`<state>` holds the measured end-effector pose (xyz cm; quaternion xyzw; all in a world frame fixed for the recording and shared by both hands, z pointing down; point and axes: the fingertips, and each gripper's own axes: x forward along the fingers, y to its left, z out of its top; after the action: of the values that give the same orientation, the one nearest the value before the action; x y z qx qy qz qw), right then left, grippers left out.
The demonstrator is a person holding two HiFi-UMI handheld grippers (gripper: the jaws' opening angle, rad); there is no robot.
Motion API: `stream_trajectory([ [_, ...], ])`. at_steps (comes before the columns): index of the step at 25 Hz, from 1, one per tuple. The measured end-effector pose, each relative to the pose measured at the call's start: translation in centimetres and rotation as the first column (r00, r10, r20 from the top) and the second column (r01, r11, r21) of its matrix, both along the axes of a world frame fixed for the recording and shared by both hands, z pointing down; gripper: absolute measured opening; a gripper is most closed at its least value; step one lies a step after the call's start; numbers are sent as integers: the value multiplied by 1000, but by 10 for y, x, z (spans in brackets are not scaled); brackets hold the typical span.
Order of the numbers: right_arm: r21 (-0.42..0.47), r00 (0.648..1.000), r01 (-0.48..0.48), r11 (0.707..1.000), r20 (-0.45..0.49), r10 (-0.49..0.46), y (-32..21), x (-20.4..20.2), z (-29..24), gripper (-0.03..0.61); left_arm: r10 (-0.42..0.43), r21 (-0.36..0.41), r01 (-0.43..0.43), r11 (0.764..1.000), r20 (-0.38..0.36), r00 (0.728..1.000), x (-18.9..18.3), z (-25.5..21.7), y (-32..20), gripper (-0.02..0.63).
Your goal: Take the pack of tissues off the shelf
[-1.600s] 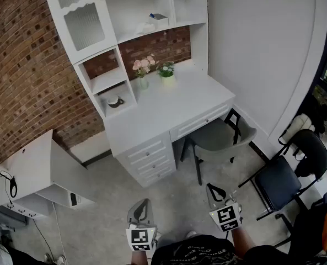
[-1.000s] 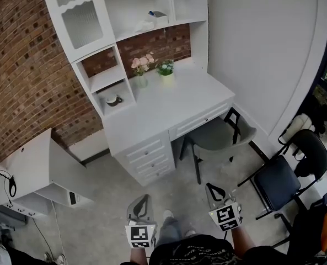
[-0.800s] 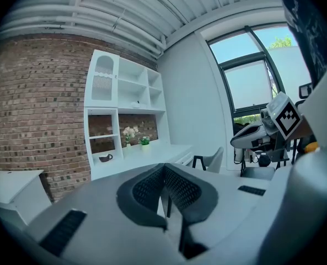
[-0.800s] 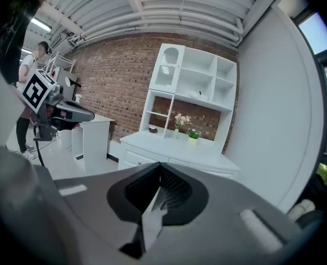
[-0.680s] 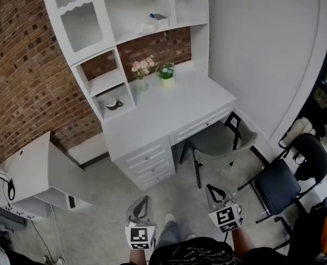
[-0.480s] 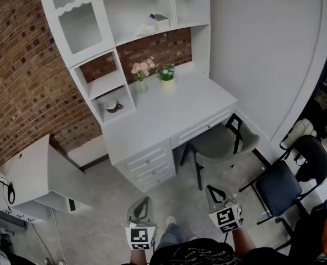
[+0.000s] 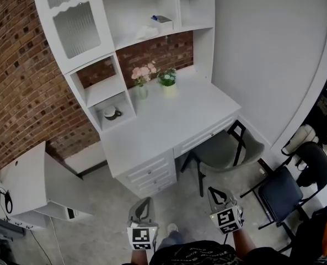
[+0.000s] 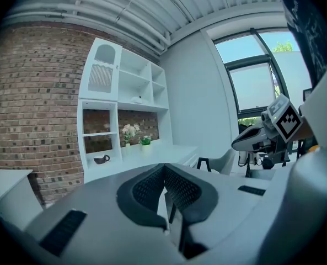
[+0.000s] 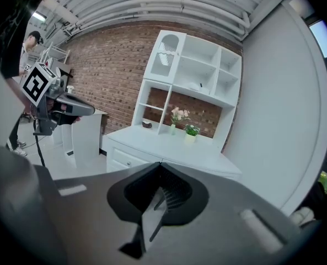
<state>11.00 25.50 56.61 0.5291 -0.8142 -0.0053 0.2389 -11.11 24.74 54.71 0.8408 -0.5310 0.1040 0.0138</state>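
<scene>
**White desk and shelf unit: tissues on the upper shelf, both grippers empty**

- Low white cabinet [image 7: 20, 175], far left, against the brick wall [image 7: 14, 81].
- Glass-fronted cupboard door [image 7: 69, 15], top left of the shelf unit.
- Dark cup [image 7: 112, 113], in the lower open cubby at the left rear corner of the worktop [image 7: 169, 120].
- Pink flowers [image 7: 143, 76] in a small vase, on the back edge of the worktop, left of centre.
- My left gripper [image 7: 143, 203], low in the head view, over the floor. In its own view I read the jaws as pressed together with nothing between them.
- Drawer stack [image 7: 152, 173], under the left end of the worktop.
- Pack of tissues [image 7: 160, 19], on the upper shelf in the middle open compartment, toward the right end of that board. It is well apart from both grippers.
- Green plant [image 7: 167, 78], just beside the flowers on their right, on the same back edge.
- My right gripper [image 7: 216, 195], level with the left one. Its jaws are closed tight and empty.
- Grey chair [image 7: 224, 150], pushed partly under the right end of the worktop.
- Black chair [image 7: 284, 184], far right, near the white wall
</scene>
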Motion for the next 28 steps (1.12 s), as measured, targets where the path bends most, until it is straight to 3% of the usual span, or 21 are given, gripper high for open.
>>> stream_trajectory([
  [17, 5, 997, -78, 997, 23, 78, -90, -35, -8, 5, 66, 17, -66, 998, -2, 998, -38, -6, -109, 8],
  [28, 15, 995, -92, 996, 51, 91, -125, -50, -11, 5, 100, -1, -100, 995, -18, 995, -49, -3, -143, 9],
])
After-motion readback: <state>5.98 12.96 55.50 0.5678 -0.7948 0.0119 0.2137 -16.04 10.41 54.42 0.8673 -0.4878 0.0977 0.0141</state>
